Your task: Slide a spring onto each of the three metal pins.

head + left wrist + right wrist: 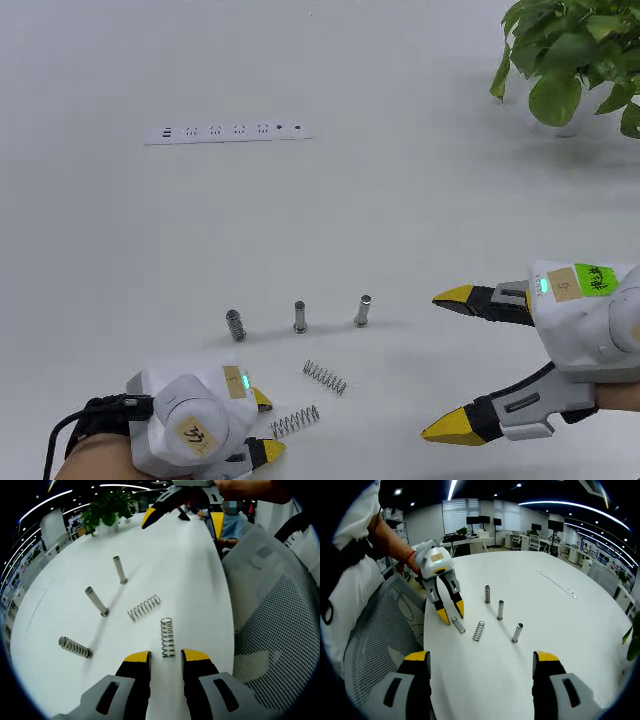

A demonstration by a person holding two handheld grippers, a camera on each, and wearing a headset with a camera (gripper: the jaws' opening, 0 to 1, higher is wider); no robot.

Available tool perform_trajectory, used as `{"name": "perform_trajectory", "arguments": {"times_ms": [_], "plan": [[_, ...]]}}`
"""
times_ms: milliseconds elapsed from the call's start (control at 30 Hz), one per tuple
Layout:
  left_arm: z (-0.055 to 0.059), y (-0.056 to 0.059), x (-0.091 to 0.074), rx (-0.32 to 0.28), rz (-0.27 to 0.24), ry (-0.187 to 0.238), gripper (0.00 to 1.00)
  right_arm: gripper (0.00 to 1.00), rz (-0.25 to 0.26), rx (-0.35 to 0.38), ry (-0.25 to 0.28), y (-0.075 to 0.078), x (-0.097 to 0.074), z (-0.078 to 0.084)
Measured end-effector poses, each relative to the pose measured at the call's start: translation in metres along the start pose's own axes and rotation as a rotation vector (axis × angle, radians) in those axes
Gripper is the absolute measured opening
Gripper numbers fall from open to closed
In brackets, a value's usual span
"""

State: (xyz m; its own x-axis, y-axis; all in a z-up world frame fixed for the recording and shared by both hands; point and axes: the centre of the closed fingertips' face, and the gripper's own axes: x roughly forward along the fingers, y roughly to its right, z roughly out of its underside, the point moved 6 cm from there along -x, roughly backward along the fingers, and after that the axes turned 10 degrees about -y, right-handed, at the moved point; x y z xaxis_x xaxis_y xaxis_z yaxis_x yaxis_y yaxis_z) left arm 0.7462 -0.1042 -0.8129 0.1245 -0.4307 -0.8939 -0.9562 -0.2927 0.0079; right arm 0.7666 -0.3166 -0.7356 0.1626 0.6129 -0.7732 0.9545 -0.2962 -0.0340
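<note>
Left claw (165,656) narrowly parted, empty | spring (167,637) just ahead | right claw (481,656) wide, empty

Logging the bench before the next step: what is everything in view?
table: one, white, under everything
pin wearing a spring: one, silver, left end of row
bare pins: two, silver, middle and right of row
loose springs: two, silver, lying in front of the pins
socket strip: one, white, far side of table
plant: one, green, far right corner
mesh chair: one, grey, beside table edge
left gripper: one, white, yellow tips, open, at nearer spring
right gripper: one, white, yellow tips, open wide, right of pins
</note>
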Motion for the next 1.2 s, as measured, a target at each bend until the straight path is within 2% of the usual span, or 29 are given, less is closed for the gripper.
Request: {"name": "perform_trajectory", "arguments": {"times_ms": [33,67,133,367,533,967,1100,1200], "plan": [[-0.001,-0.002,0.0,0.005,-0.011,0.014,0.23,0.85,0.001,0.005,0.005,-0.001,0.0,0.001],[0.0,-0.002,0.0,-0.007,-0.008,-0.001,0.22,0.86,0.001,0.01,0.007,-0.001,0.0,0.002],[0.0,-0.003,-0.001,-0.004,-0.013,-0.003,0.2,0.86,0.004,0.015,0.011,-0.001,0.001,0.005],[0.0,-0.002,0.0,0.028,-0.036,-0.014,0.18,0.85,0.019,0.044,0.018,-0.001,0.001,0.012],[-0.002,-0.003,0.001,0.062,-0.052,-0.021,0.11,0.85,0.025,0.054,0.029,-0.002,0.001,0.013],[-0.002,0.001,0.001,0.06,-0.042,-0.023,0.1,0.84,0.027,0.076,0.037,-0.006,0.002,0.013],[-0.002,0.002,-0.003,0.029,-0.034,0.001,0.1,0.84,0.026,0.076,0.043,-0.007,0.003,0.01],[-0.008,0.004,-0.013,-0.001,-0.034,0.046,0.1,0.83,0.027,0.082,0.054,-0.008,0.002,0.006]]}}
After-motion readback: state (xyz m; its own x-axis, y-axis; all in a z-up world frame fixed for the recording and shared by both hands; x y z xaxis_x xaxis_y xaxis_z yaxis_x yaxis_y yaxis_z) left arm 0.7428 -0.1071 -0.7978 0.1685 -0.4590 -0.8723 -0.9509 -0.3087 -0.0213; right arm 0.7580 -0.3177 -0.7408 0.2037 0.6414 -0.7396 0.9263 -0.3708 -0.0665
